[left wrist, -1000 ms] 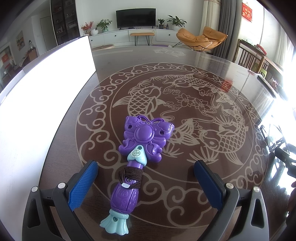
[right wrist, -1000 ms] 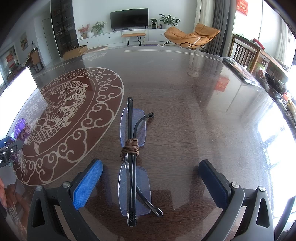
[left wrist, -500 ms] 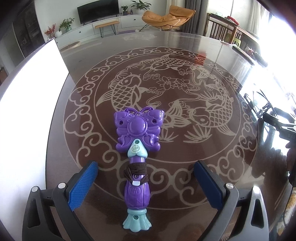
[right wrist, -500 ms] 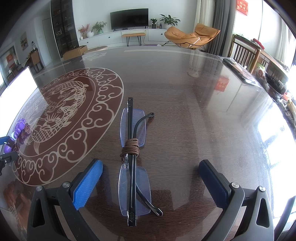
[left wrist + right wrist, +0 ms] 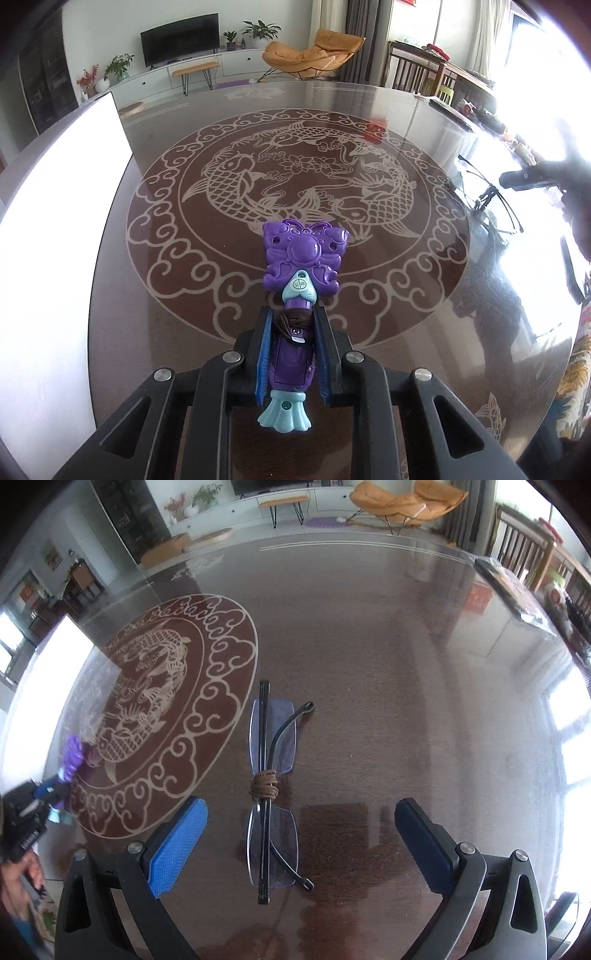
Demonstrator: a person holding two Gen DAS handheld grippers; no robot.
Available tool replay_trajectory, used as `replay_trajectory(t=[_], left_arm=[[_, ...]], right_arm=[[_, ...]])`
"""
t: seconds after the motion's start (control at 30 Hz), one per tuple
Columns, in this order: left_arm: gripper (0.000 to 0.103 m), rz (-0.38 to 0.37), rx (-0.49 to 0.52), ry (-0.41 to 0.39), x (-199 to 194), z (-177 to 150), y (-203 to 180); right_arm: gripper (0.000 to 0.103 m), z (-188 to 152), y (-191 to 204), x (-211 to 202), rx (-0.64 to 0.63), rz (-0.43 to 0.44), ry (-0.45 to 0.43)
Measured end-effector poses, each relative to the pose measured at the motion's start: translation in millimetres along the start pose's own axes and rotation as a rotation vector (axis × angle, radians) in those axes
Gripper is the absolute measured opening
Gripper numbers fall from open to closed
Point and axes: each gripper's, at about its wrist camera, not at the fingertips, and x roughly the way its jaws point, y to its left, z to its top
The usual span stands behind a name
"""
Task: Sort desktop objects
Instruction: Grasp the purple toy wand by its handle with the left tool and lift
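A purple butterfly toy wand (image 5: 301,258) with a teal tail and a brown hair tie around its handle lies on the glass table. My left gripper (image 5: 291,328) is shut on the wand's handle. Folded rimless glasses (image 5: 271,794) with black arms and a brown hair tie around the bridge lie on the table between my right gripper's blue pads (image 5: 177,845). My right gripper (image 5: 299,834) is open around the glasses, not touching them. The wand (image 5: 74,755) and left gripper also show far left in the right wrist view.
A white board (image 5: 55,206) lies along the table's left side. The table top carries a round koi pattern (image 5: 295,192). A dark flat item (image 5: 509,587) lies at the far right edge. Chairs and a TV unit stand beyond the table.
My left gripper has moved forward over the wand and closed on its handle. My right gripper has tilted and dropped slightly toward the glasses and stays open.
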Motion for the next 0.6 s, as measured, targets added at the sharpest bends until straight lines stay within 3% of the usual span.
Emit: replay_trajectory(t=[0.1,0.2,0.27,0.33,0.47,0.53,0.6], left_arm=[[0.021,-0.018,-0.031,-0.014,-4,-7,-2],[0.021,-0.025,-0.046,-0.021,-8,-14,-3],[0.021,-0.024,-0.048,-0.026,-10,-18,-6],[0.021,-0.022,-0.044,-0.032,-11,-20,-8],[0.021,-0.042,-0.063,-0.042,-12,-21,-8],[0.021,-0.049,-0.081,-0.058,-16,-23,-6],[0.020,-0.058,-0.096,-0.085,-25,-23,-6]], right_arm=[[0.101,26,-4,-8,0.033,0.023,0.084],[0.095,37,12,4,0.000,-0.043,0.188],[0.081,32,21,19,-0.030,-0.074,0.266],[0.071,25,34,29,-0.061,-0.096,0.286],[0.021,15,47,35,-0.110,-0.112,0.265],[0.013,14,48,28,-0.109,-0.091,0.238],[0.012,14,54,13,-0.132,-0.098,0.204]])
